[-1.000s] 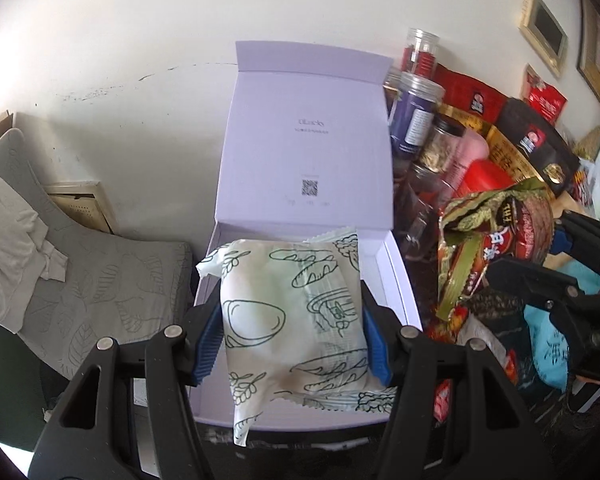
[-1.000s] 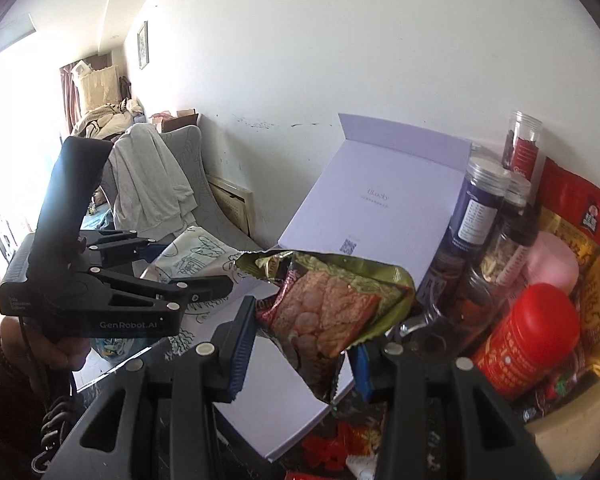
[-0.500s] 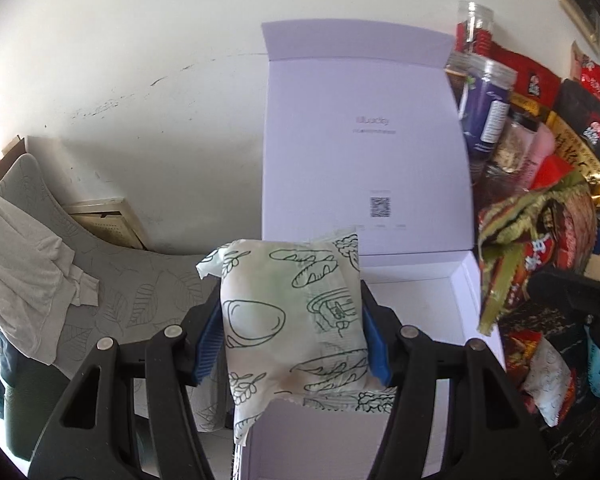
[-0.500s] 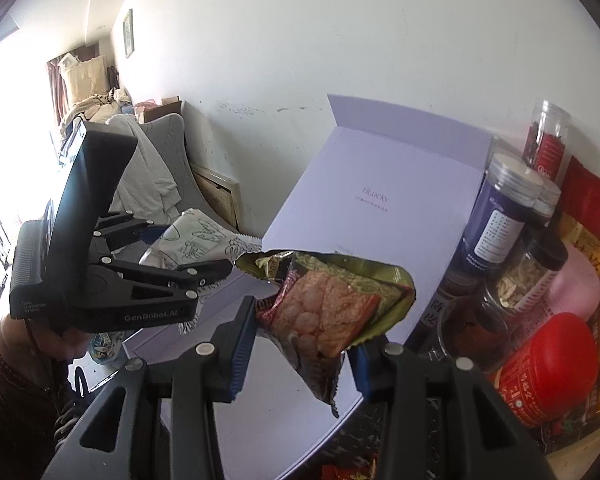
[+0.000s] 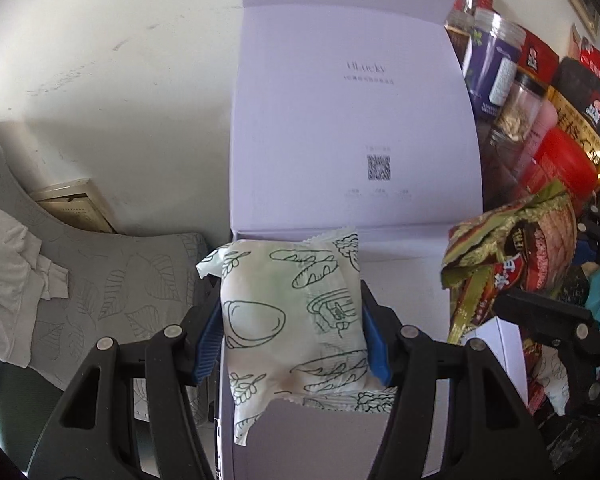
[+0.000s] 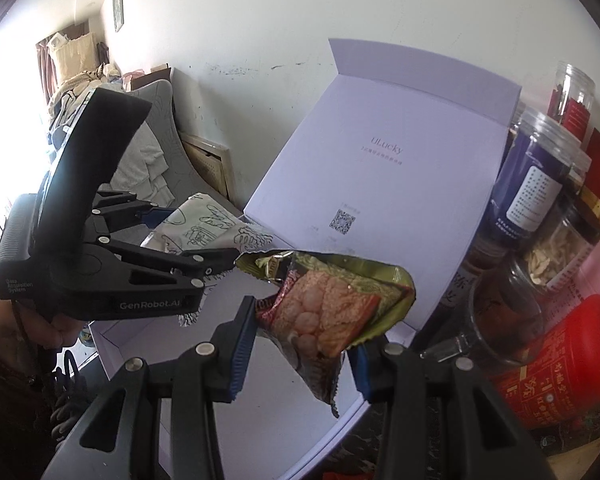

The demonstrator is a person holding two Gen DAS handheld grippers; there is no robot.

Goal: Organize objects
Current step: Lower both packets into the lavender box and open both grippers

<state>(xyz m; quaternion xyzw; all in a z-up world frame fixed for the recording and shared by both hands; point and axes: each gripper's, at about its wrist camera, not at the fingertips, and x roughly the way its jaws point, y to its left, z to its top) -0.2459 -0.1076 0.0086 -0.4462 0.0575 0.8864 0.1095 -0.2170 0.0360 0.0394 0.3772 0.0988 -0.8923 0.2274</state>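
Behind white packet [image 5: 292, 320], box [image 5: 404, 276] floor mostly hidden.

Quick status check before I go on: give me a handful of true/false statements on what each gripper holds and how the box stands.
1. The left gripper is shut on the white bread packet. True.
2. The right gripper is empty. False: it is shut on the green and red snack packet.
3. The lavender box has its lid closed. False: the lid stands open against the wall.
4. Jars and a red canister stand beside the box. True.
5. The white bread packet already lies in the box. False: it hangs in the gripper above the box.
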